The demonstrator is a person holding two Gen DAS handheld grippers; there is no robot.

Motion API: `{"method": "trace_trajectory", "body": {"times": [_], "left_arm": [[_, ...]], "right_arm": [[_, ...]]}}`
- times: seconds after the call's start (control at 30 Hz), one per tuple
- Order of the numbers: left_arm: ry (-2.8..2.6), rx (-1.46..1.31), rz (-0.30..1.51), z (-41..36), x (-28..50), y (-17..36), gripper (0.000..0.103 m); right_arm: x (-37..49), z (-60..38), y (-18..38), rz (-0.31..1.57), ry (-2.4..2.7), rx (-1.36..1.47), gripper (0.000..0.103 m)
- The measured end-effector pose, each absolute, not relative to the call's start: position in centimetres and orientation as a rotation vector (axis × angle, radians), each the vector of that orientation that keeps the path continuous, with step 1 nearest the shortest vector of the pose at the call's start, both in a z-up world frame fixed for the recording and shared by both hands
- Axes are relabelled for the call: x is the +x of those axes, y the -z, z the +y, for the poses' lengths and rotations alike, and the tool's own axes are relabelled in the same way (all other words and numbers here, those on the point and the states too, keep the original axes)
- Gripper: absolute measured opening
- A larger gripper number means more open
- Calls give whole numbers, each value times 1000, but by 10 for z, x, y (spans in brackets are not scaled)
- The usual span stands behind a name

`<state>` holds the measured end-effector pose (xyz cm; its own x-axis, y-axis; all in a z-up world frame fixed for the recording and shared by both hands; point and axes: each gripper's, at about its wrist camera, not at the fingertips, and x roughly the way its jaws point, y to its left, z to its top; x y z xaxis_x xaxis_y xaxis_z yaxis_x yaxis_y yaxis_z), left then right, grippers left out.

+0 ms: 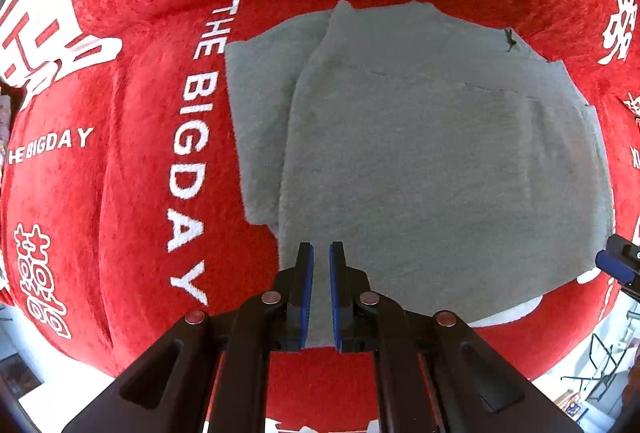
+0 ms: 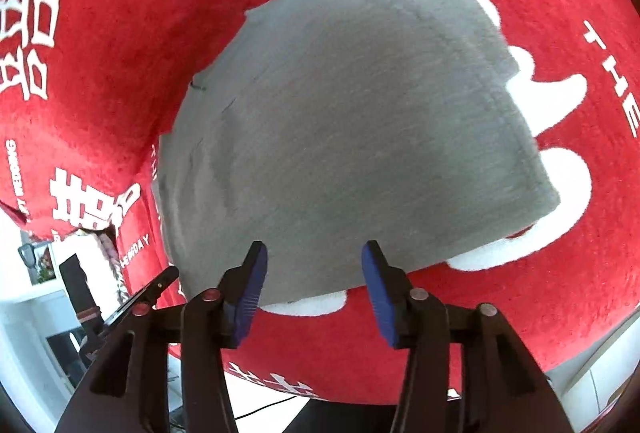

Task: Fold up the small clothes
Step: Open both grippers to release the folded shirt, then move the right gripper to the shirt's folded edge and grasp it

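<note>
A grey garment [image 1: 420, 153] lies folded on a red cloth with white lettering [image 1: 140, 153]. My left gripper [image 1: 321, 253] hovers over the garment's near edge with its blue pads a narrow gap apart; grey cloth shows in the gap, but I cannot tell whether it is pinched. In the right wrist view the same garment [image 2: 352, 121] fills the middle. My right gripper [image 2: 314, 257] is open and empty, over the garment's near edge. The right gripper's tip shows at the right edge of the left wrist view [image 1: 616, 265].
The red cloth [image 2: 520, 293] covers the table and hangs over its edges. The left gripper's body shows at the lower left of the right wrist view [image 2: 132, 305]. White floor and furniture [image 2: 52, 273] lie beyond the table's edge.
</note>
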<state>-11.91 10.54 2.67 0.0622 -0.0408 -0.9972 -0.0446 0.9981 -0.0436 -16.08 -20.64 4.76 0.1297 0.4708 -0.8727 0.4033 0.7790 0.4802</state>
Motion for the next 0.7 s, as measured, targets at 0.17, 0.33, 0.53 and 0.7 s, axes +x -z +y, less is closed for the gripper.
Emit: {"method": "trace_trajectory", "body": {"times": [0.17, 0.33, 0.53, 0.7], "left_arm": [[-29, -72, 1522, 112, -123, -22, 9], [-64, -81, 1545, 118, -127, -17, 100], [-74, -59, 1500, 117, -130, -25, 101], [-100, -85, 1496, 126, -128, -25, 101]], "right_arm": [[-159, -192, -48, 1492, -80, 712, 72], [-159, -183, -47, 1498, -90, 692, 80], [-159, -173, -46, 1502, -94, 681, 81], [-158, -164, -46, 1505, -104, 675, 83]]}}
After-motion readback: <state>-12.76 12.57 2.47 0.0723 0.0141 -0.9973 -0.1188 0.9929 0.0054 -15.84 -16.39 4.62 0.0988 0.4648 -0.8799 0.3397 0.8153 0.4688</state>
